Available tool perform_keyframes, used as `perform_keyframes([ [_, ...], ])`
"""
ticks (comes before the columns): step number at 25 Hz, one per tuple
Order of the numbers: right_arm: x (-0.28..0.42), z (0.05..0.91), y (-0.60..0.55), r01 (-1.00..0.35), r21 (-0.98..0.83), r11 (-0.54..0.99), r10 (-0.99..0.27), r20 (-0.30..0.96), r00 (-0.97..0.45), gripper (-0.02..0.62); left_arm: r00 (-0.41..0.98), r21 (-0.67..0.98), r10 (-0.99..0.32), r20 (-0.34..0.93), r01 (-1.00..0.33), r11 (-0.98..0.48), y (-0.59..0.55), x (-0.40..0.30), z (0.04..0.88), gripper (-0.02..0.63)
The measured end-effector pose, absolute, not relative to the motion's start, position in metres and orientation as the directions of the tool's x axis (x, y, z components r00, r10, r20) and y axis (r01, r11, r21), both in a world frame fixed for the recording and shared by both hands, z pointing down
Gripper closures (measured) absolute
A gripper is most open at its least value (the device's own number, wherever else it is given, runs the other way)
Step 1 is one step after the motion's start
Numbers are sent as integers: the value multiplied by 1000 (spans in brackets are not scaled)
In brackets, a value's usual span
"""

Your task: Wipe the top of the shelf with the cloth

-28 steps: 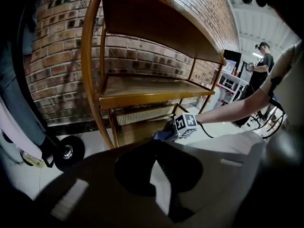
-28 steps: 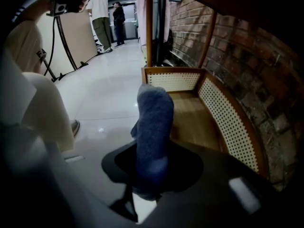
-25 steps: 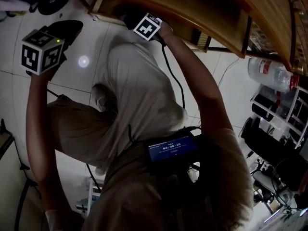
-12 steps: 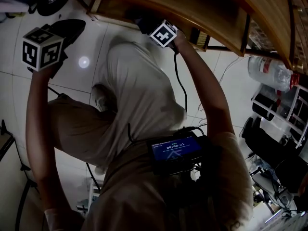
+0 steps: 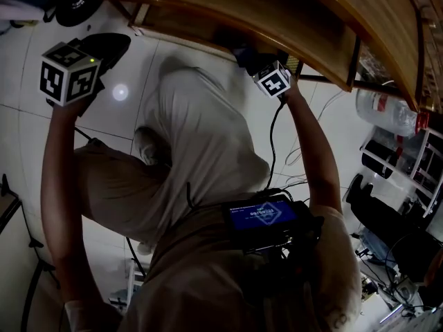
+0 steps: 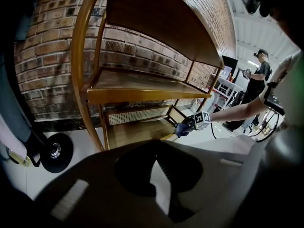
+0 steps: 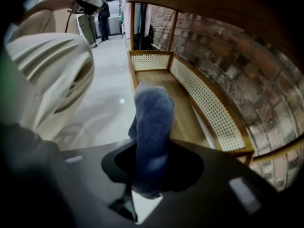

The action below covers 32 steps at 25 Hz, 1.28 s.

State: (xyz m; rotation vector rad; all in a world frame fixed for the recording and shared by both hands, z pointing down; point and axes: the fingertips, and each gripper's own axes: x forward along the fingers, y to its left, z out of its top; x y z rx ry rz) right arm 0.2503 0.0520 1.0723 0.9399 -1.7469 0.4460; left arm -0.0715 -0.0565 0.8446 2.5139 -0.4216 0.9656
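The right claw (image 7: 148,182) is clamped on the blue cloth (image 7: 152,127), which sticks out ahead of it as a thick roll. Over the last second this claw has slid sideways along the front of the shelf (image 6: 142,91), from the person's middle out to their right, so a wiping stroke seems to be under way. The cloth now sits at the front edge of the lowest board (image 7: 178,106), the one with the woven cane back. Whether it is pressing on the wood cannot be told. Since the task names the top of the shelf, the stroke on this low board probably leaves the upper boards still to do.

The left claw (image 6: 159,175) has hardly shifted. It is held up and well apart from the shelf, its jaws spread with nothing between them.

Counted: two claws, each with one marker cube, and one cloth. There is one shelf, showing three boards in the left gripper view. One black disc (image 6: 54,151) lies on the floor beside it, and one other person (image 6: 259,75) stands in the background.
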Motion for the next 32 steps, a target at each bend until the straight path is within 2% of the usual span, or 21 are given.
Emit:
perform_keyframes([
  [4, 284, 1065, 70, -750, 222, 624, -423, 902, -86, 485, 725, 292, -119, 679, -415, -862, -51, -74, 842, 601],
  [11, 338, 1067, 102, -707, 321, 631, -430, 903, 26, 485, 738, 281, -135, 661, -410, -868, -55, -76, 838, 601],
  [17, 387, 1071, 141, -668, 387, 636, -374, 911, 172, 488, 757, 284, -148, 636, -408, -867, -54, -62, 829, 602],
  [20, 410, 1076, 142, -622, 413, 665, -335, 910, 246, 494, 772, 278, -190, 607, -431, -858, -63, -60, 818, 601],
  [22, 413, 1071, 154, -609, 400, 685, -265, 916, 303, 496, 784, 297, -241, 572, -472, -830, -71, -64, 807, 601],
  [25, 389, 1047, 180, -649, 330, 685, -149, 936, 319, 500, 791, 346, -324, 518, -541, -767, -83, -66, 788, 603],
  [28, 330, 1008, 173, -626, 241, 741, -135, 968, 212, 500, 767, 281, -378, 519, -571, -771, -82, -77, 763, 603],
  [32, 225, 913, 191, -561, 111, 821, -109, 993, 38, 500, 678, 198, -450, 581, -654, -730, -60, -129, 734, 602],
])
